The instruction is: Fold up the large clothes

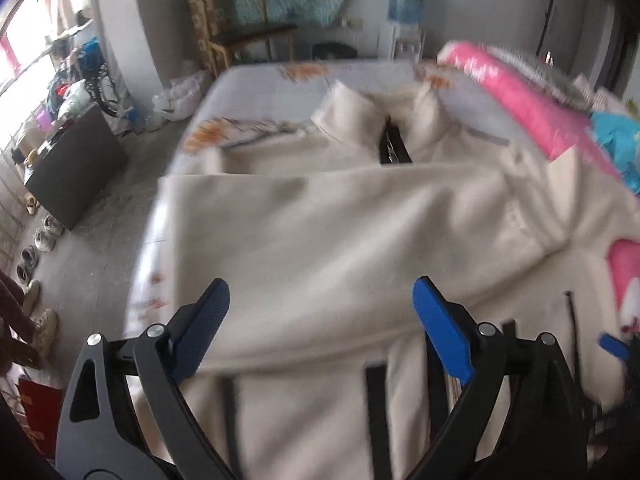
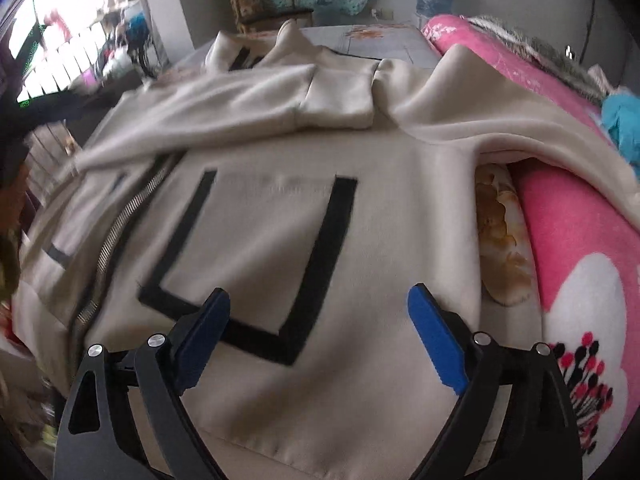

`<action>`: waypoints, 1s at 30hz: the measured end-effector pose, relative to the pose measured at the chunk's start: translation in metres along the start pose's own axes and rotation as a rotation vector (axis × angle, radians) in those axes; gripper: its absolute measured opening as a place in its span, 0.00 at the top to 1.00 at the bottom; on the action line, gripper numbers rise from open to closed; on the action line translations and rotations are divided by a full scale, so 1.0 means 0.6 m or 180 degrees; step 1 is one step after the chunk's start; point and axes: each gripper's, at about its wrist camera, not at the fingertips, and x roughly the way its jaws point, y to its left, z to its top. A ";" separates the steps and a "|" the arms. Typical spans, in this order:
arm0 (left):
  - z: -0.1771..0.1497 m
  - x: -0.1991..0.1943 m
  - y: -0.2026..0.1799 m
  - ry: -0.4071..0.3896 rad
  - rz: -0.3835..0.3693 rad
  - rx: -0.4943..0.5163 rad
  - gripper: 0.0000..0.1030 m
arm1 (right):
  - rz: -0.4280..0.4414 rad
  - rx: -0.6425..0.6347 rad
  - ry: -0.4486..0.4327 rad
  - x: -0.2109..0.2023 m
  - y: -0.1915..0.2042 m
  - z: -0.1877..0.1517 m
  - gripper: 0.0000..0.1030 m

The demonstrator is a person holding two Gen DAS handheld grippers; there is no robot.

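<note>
Both claws spread, nothing pinched: left claw point(image 1: 320, 332) hovers over the near part of the cream jacket point(image 1: 340, 220), right claw point(image 2: 320, 336) over the black-outlined pocket point(image 2: 256, 264) near the hem. Jacket lies flat on the bed point(image 1: 256, 92), collar at the far end, one sleeve point(image 2: 224, 100) folded across the chest. Risks, near first: grabbing at the pocket probably lifts only the top layer, so the fold drags and bunches; the open zipper point(image 2: 124, 216) left of the pocket could let the two front panels slide apart. Right edge rides up on the pink blanket point(image 2: 580, 240), so a fold there likely comes out skewed. Farther up, the loose sleeve may slip off if the body is lifted fast. Left view is blurred, so grip placement there is uncertain.
</note>
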 end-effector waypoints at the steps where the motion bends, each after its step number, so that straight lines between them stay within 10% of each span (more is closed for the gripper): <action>1: 0.002 0.018 -0.010 0.0037 0.0039 0.0061 0.13 | -0.0055 -0.0093 0.0011 0.002 0.008 -0.004 0.11; 8: -0.013 0.083 -0.054 -0.0012 0.0339 0.0352 0.08 | -0.0028 -0.0120 0.0037 0.009 0.008 -0.010 0.06; 19: -0.028 0.091 -0.018 0.0015 -0.0002 -0.0059 0.06 | 0.0370 -0.0011 0.0104 -0.010 -0.019 -0.003 0.06; 30: -0.033 0.088 -0.017 -0.0088 -0.0039 -0.0047 0.06 | -0.0062 0.2006 -0.0411 -0.128 -0.405 -0.018 0.06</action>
